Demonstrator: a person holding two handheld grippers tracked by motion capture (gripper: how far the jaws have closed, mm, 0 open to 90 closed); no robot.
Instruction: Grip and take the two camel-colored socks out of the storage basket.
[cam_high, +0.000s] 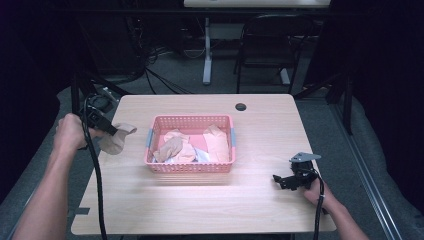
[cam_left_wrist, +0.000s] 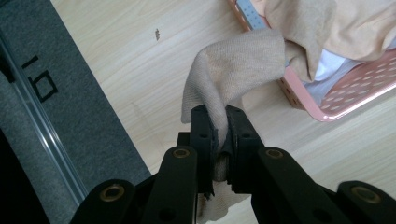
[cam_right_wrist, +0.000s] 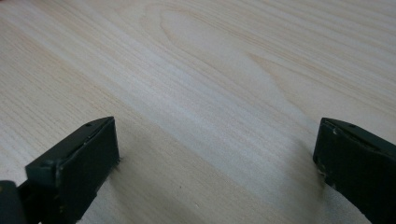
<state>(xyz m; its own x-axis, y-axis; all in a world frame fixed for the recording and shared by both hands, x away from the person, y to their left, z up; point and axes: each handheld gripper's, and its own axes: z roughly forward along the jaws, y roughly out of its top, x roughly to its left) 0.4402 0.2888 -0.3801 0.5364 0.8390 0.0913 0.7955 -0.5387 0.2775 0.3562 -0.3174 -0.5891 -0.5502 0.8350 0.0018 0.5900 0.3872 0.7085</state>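
Left gripper (cam_left_wrist: 219, 135) is clamping a beige sock (cam_left_wrist: 233, 70) left of the pink basket (cam_high: 190, 167); right gripper (cam_right_wrist: 215, 158) is resting spread apart. The shallow pinch could let the sock slip.

You are working in what looks like a lab or recording studio: your pale wood-topped desk (cam_high: 200, 200) with a cable grommet stands on grey carpet (cam_high: 175, 80), hemmed by black curtains (cam_high: 385, 75), with tangled black cables (cam_high: 150, 55), a black folding chair (cam_high: 270, 45) and another white-legged table (cam_high: 207, 45) behind.
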